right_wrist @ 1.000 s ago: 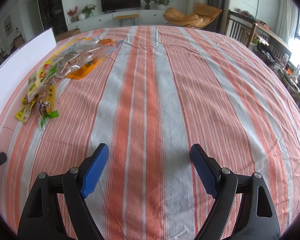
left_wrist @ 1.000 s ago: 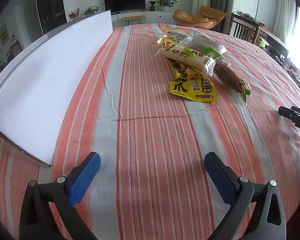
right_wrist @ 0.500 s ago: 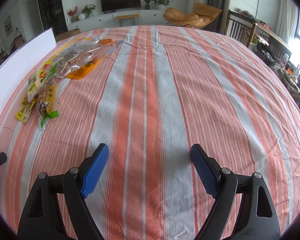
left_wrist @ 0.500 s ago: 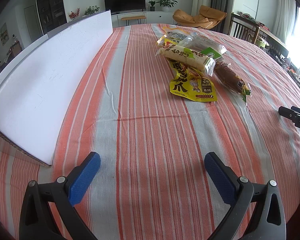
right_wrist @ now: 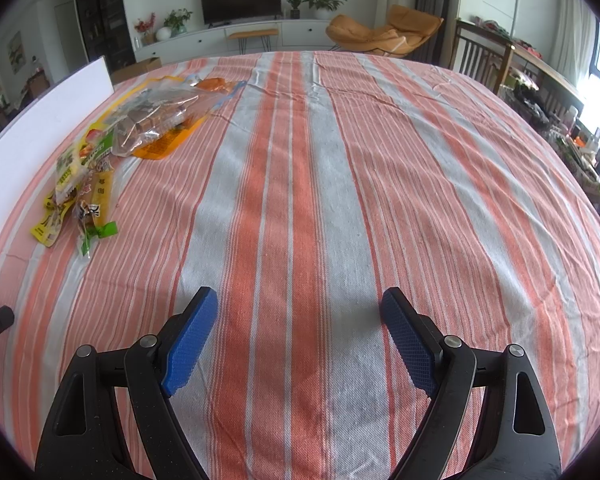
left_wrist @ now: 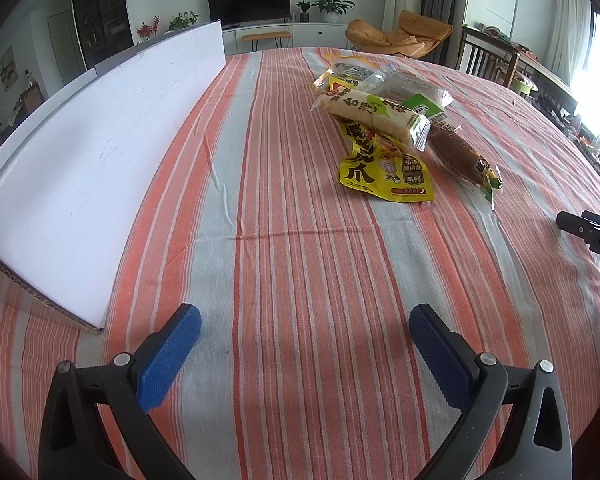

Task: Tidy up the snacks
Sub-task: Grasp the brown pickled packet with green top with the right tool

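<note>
**Snacks heaped on striped cloth, both grippers empty**

An orange-and-grey striped tablecloth (right_wrist: 340, 200) covers the table; a TV (left_wrist: 249, 2) and an orange chair (right_wrist: 384, 34) stand at the top of the frames. A white board (left_wrist: 84, 168) lies at left. The snacks (left_wrist: 392, 136), yellow, green and clear packets, overlap upper right of centre. The left gripper (left_wrist: 304, 350) and right gripper (right_wrist: 298, 334) gape wide, holding nothing.

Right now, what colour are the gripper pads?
Blue, textured pads on black arms; clearest in the right wrist view.

Five snack packets (left_wrist: 384, 160), one white board (left_wrist: 96, 168)
</note>
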`<action>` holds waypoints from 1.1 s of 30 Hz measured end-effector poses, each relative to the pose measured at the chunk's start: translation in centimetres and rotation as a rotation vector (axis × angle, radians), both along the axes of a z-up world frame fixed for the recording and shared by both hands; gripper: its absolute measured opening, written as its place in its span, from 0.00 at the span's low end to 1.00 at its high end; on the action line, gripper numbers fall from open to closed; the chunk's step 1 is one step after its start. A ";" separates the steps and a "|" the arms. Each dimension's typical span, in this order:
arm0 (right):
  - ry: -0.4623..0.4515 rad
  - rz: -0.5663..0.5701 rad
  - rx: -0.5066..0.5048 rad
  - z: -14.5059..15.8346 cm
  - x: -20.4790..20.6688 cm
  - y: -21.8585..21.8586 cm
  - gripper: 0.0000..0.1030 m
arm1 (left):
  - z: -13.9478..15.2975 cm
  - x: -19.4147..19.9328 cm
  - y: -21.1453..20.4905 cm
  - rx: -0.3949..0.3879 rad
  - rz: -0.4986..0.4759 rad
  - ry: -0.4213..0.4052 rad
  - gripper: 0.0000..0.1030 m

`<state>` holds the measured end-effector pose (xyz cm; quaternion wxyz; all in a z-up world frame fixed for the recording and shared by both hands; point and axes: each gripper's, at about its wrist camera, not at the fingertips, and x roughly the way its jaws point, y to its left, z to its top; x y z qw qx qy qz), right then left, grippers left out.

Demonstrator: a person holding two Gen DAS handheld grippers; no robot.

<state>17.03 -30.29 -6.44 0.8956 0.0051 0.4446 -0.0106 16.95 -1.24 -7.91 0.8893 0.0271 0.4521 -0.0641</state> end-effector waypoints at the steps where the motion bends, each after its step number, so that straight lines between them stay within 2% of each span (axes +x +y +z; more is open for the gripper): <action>1: 0.001 0.002 0.004 0.0 0.0 0.0 0.86 | 0.0 0.0 0.0 0.000 0.000 0.000 1.00; 7: 0.014 0.008 -0.004 0.0 0.1 0.2 0.88 | 0.1 0.1 0.0 -0.003 0.006 -0.001 1.00; 9: 0.078 0.013 0.017 0.4 1.1 0.5 0.87 | 0.1 0.1 -0.1 -0.003 0.008 -0.002 1.00; 11: 0.078 0.072 0.154 1.8 2.2 1.6 0.87 | 0.1 0.2 -0.1 -0.004 0.008 -0.002 1.00; 13: 0.044 0.163 0.212 3.5 3.2 4.1 0.87 | 0.1 0.2 -0.1 -0.003 0.008 -0.002 1.00; 15: 0.044 0.273 0.175 4.4 4.6 7.7 0.87 | 0.1 0.2 -0.1 -0.003 0.008 -0.002 1.00; 17: 0.084 0.374 0.093 4.2 6.5 11.7 0.85 | 0.1 0.2 -0.1 -0.004 0.008 -0.002 1.00; 20: 0.126 0.459 -0.035 2.7 8.4 15.7 0.84 | 0.1 0.2 -0.1 -0.004 0.008 -0.002 1.00; 22: 0.155 0.474 -0.060 1.6 9.1 16.8 0.84 | 0.1 0.2 -0.1 -0.005 0.008 -0.002 1.00; 24: 0.162 0.461 -0.070 1.1 9.1 17.1 0.73 | 0.2 0.1 0.0 -0.009 0.008 -0.004 1.00; 25: 0.163 0.461 -0.038 1.0 8.8 16.8 0.59 | 0.2 0.1 0.0 -0.012 0.008 -0.004 1.00; 27: 0.168 0.452 0.007 1.0 8.0 16.0 0.59 | 0.2 0.1 0.0 -0.019 0.009 -0.006 1.00; 33: 0.127 0.432 -0.015 1.0 3.4 12.4 0.59 | 0.2 0.2 -0.1 -0.017 0.009 -0.006 1.00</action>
